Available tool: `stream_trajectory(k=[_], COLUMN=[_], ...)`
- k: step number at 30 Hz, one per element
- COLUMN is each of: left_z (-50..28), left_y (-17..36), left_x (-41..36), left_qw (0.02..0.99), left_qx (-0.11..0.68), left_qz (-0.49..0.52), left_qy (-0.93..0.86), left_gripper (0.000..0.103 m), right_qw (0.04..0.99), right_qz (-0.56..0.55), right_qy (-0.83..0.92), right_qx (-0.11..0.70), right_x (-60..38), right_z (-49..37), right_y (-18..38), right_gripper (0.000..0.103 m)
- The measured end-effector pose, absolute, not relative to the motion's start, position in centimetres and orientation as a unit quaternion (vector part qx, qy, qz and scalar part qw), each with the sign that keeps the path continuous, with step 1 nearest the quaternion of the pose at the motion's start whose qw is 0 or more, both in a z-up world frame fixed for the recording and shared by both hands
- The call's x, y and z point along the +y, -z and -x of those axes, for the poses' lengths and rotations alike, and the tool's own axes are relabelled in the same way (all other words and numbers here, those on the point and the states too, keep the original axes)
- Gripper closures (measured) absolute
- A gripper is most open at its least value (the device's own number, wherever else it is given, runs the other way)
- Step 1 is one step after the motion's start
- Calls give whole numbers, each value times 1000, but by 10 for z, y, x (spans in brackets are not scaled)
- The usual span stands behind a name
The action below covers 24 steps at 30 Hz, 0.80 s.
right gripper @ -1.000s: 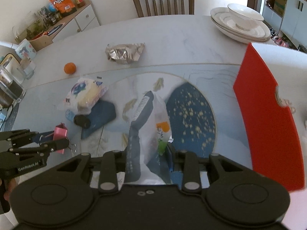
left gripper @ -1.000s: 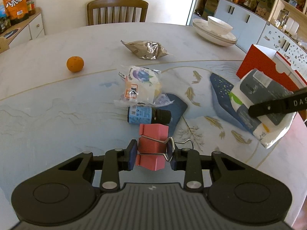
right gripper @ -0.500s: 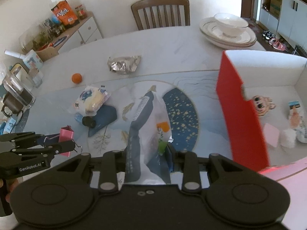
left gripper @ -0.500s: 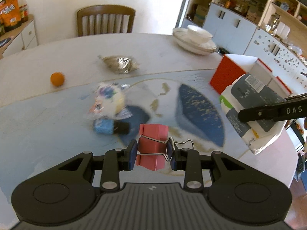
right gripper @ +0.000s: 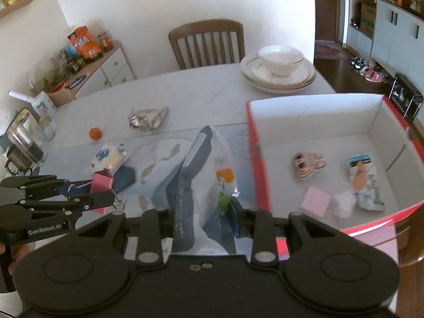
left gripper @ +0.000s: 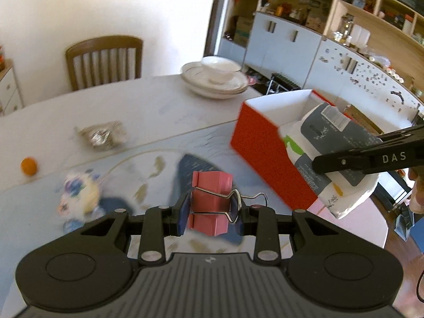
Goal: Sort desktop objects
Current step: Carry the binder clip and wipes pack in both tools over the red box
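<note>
Left gripper (left gripper: 210, 209) clamping pink binder clip (left gripper: 210, 201), right gripper (right gripper: 204, 212) pinching wipes pack (right gripper: 204, 182), box (right gripper: 376, 116) contents only in right view

The matte black plastic left gripper (left gripper: 211, 213) is built with blue pads, silver screws and a ribbed housing; "GenRobot.AI" is printed on it. The matching black right gripper (right gripper: 205, 218) is lettered "DAS".
</note>
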<state>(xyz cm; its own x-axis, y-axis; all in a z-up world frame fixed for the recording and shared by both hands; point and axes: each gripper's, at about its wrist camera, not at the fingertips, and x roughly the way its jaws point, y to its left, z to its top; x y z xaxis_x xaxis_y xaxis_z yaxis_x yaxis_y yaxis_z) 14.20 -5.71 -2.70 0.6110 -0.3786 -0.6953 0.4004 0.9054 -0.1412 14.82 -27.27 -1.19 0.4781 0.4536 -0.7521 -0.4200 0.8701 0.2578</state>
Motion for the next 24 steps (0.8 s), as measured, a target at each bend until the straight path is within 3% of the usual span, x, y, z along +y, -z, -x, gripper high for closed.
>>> stream_trajectory(k=[24], left_z=[-194], left_y=[2], left_x=[-230], left_qw=[886], left_qx=[357], left_qz=[-75], left_qy=[284], left_gripper=[71], right_qw=[887], right_qz=[-16], right_qy=[-193], right_qx=[420], right_x=[-406], right_z=[-215], right_y=[16], right_gripper=[71])
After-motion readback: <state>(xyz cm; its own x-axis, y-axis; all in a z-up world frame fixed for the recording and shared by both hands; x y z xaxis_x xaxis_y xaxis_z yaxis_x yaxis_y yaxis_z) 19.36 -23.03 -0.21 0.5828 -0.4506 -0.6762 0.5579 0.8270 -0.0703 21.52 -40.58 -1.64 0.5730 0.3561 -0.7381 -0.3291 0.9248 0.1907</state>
